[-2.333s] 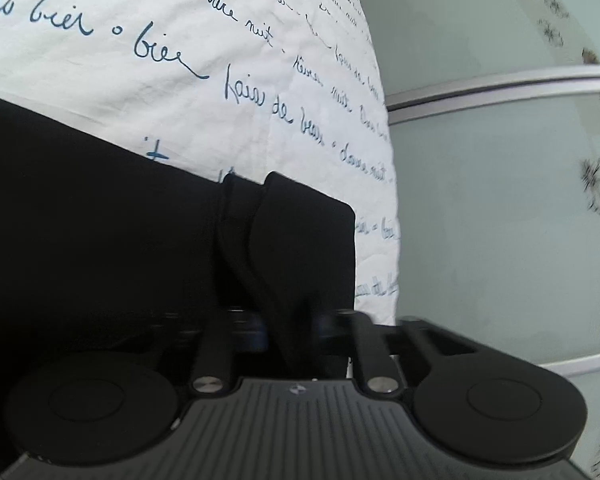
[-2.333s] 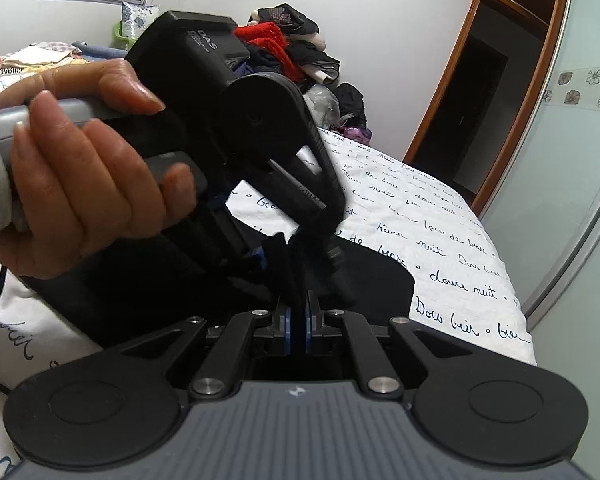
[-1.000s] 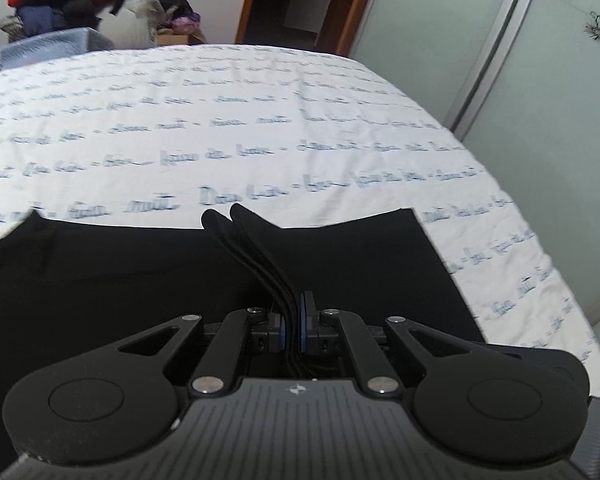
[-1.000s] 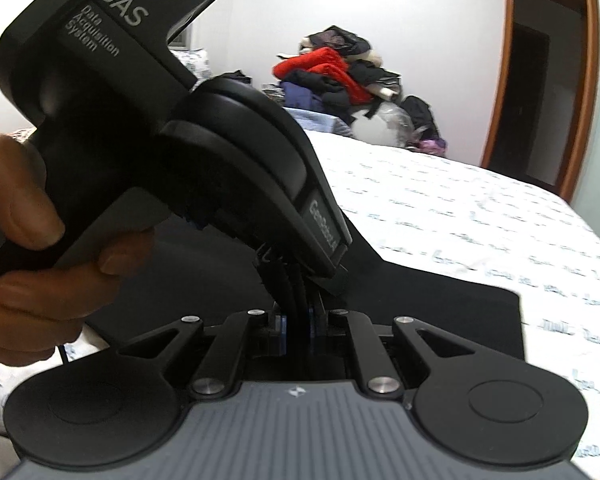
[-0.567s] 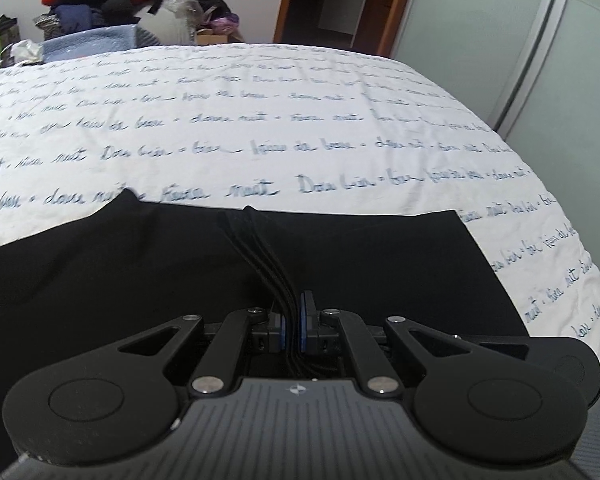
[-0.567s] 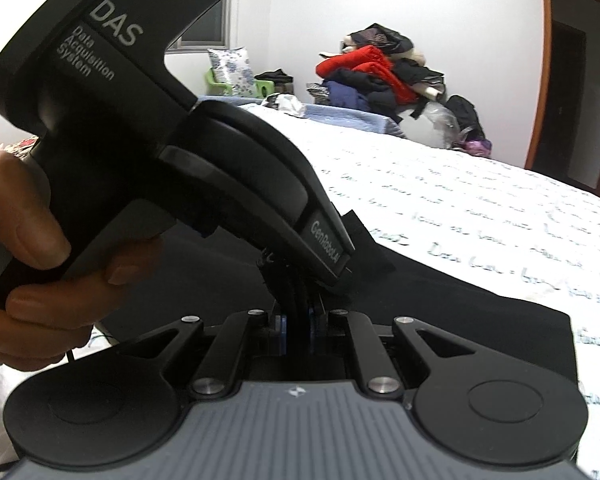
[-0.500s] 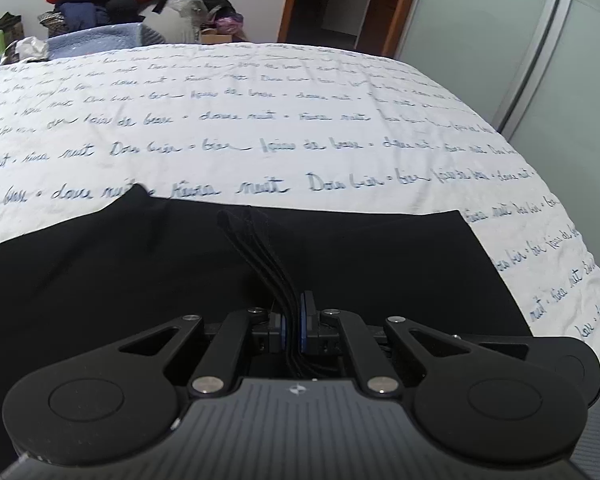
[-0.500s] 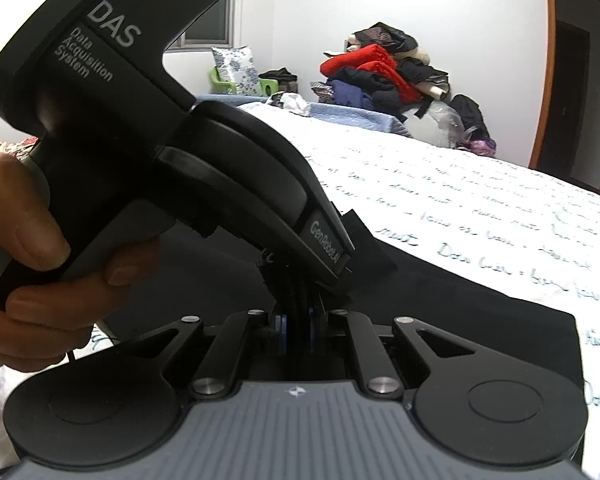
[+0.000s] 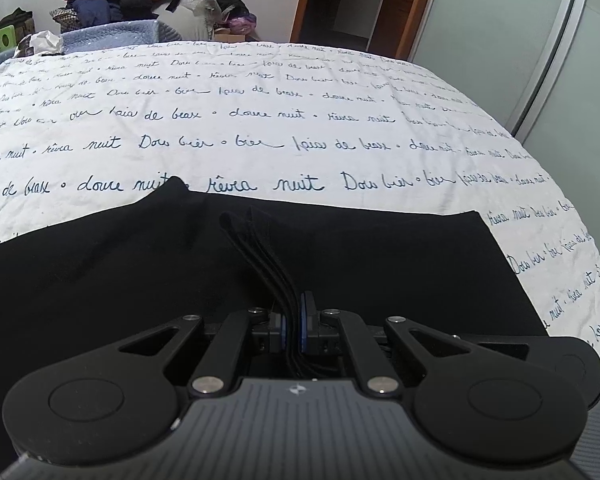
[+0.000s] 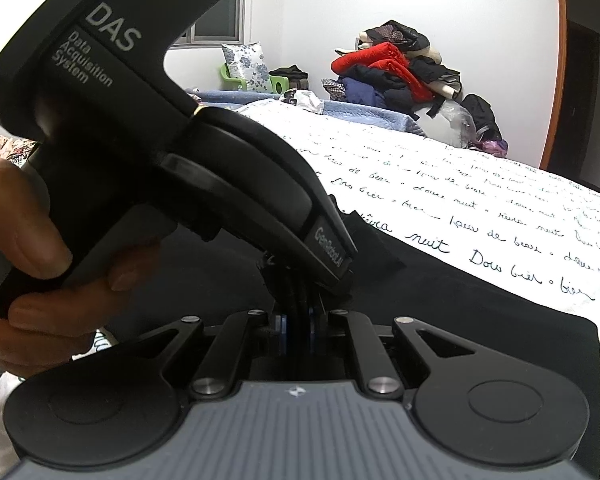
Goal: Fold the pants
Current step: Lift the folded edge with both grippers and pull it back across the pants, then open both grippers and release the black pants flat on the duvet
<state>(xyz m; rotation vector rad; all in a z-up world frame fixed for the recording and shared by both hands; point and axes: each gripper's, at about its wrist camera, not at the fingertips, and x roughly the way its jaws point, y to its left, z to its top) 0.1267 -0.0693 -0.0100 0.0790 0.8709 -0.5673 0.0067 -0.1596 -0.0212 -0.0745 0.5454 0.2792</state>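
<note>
Left gripper [image 9: 293, 328] clamped on stacked edges of the black pants [image 9: 100, 300], which lie on the bed [image 9: 260, 128] just ahead of it. Right gripper [image 10: 296, 330] pinches the same bundle alongside. Lower both evenly, keep edges aligned, then release together.

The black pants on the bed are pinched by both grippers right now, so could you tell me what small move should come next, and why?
Probably lower the pinched edge onto the layer beneath and only then open the jaws. The left gripper and the right gripper are each shut on a bunched stack of the black pants, which stands up off the cloth, while the rest already lies flat on the white bedspread.
</note>
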